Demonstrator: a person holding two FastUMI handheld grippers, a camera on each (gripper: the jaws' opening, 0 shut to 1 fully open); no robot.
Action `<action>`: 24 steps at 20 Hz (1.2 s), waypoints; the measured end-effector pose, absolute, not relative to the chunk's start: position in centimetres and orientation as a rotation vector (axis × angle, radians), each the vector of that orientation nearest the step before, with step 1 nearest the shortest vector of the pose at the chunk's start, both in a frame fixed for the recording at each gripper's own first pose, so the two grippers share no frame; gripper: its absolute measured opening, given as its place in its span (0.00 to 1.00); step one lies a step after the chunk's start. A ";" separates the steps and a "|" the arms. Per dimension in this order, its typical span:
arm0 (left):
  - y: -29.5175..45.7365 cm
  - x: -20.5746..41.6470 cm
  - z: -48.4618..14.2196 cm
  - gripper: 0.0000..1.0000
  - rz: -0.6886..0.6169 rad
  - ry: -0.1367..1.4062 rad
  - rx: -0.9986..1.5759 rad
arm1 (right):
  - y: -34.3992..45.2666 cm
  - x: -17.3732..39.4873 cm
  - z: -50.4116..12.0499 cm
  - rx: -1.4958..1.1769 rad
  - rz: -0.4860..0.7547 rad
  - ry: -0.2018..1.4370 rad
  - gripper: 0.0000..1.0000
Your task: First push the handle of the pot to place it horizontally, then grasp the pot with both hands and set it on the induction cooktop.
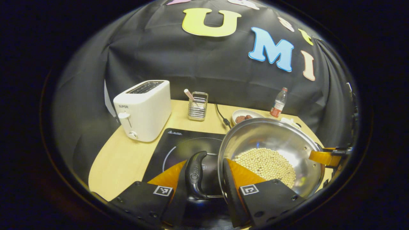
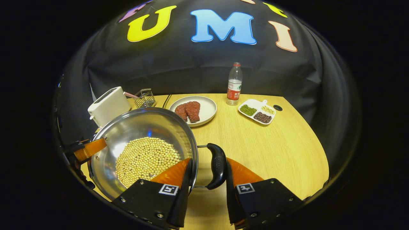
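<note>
Pot held by both side handles, above the cooktop edge

In the left gripper view, the left gripper (image 1: 204, 179) is closed about the pot's (image 1: 271, 140) black handle (image 1: 195, 174), jaws narrowly parted, over the induction cooktop (image 1: 179, 143) on the counter (image 1: 121, 163). In the right gripper view, the right gripper (image 2: 207, 174) straddles the opposite handle (image 2: 218, 166) and rim likewise — the steel pot, loaded with beans (image 2: 145, 158), is judged heavy, rigid and slippery, so it is best held level by the handles.

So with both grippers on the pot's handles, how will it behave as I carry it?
The pot looks rigid steel, so it probably won't flex. The loose beans will likely slide and shift weight if it tilts. The handle looks smooth and rounded, so it may twist between the fingers.
</note>
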State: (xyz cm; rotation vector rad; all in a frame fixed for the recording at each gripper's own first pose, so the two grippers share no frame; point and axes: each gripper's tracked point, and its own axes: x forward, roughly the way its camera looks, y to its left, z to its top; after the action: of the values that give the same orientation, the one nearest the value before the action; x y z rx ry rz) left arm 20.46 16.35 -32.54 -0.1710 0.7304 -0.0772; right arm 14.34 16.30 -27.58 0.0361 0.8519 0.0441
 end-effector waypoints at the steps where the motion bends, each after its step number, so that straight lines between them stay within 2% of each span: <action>1: 17.2 20.6 -32.6 0.63 -0.081 0.731 -0.170 | 17.0 14.3 -27.7 0.038 0.040 0.852 0.51; 5: 20.5 21.5 -32.8 0.59 -0.079 0.721 -0.163 | 19.9 14.6 -27.7 0.044 0.032 0.843 0.51; 8: 22.5 22.0 -33.3 0.66 -0.065 0.723 -0.163 | 21.8 15.2 -28.0 0.043 0.030 0.847 0.51; 9: 23.3 22.2 -33.5 0.59 -0.060 0.724 -0.162 | 22.5 15.4 -28.1 0.042 0.032 0.848 0.51; 11: 24.6 22.5 -33.8 0.59 -0.052 0.732 -0.160 | 23.9 15.8 -28.4 0.044 0.038 0.855 0.51; 12: 25.4 22.7 -34.1 0.63 -0.049 0.735 -0.159 | 24.4 15.9 -28.7 0.046 0.040 0.860 0.51; 13: 26.0 23.0 -34.3 0.59 -0.047 0.737 -0.157 | 24.9 16.0 -28.8 0.052 0.039 0.863 0.51; 14: 26.4 23.2 -34.5 0.63 -0.046 0.740 -0.155 | 25.3 16.2 -28.9 0.058 0.037 0.863 0.51; 16: 27.1 23.7 -34.8 0.59 -0.047 0.744 -0.151 | 25.9 16.5 -29.2 0.069 0.033 0.863 0.51; 17: 27.3 23.8 -35.0 0.63 -0.049 0.750 -0.150 | 26.1 16.5 -29.5 0.073 0.033 0.869 0.51; 19: 27.4 24.2 -35.2 0.59 -0.053 0.742 -0.151 | 26.2 16.7 -29.5 0.078 0.026 0.862 0.52; 21: 27.5 24.2 -35.2 0.63 -0.055 0.742 -0.152 | 26.2 16.8 -29.5 0.075 0.020 0.851 0.51; 22: 27.6 23.9 -34.9 0.62 -0.046 0.736 -0.158 | 26.3 16.8 -29.4 0.071 0.034 0.842 0.54; 23: 27.9 24.1 -34.7 0.70 -0.019 0.718 -0.155 | 26.1 17.0 -28.6 0.068 0.041 0.808 0.61; 24: 28.3 23.8 -34.2 0.72 0.005 0.706 -0.152 | 25.8 17.4 -27.5 0.064 0.045 0.762 0.65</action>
State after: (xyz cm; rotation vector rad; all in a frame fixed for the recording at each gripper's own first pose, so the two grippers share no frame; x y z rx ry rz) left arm 23.83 28.29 -34.25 -0.1523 0.7065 0.0046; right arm 17.45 25.80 -27.49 0.0641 0.7622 0.0453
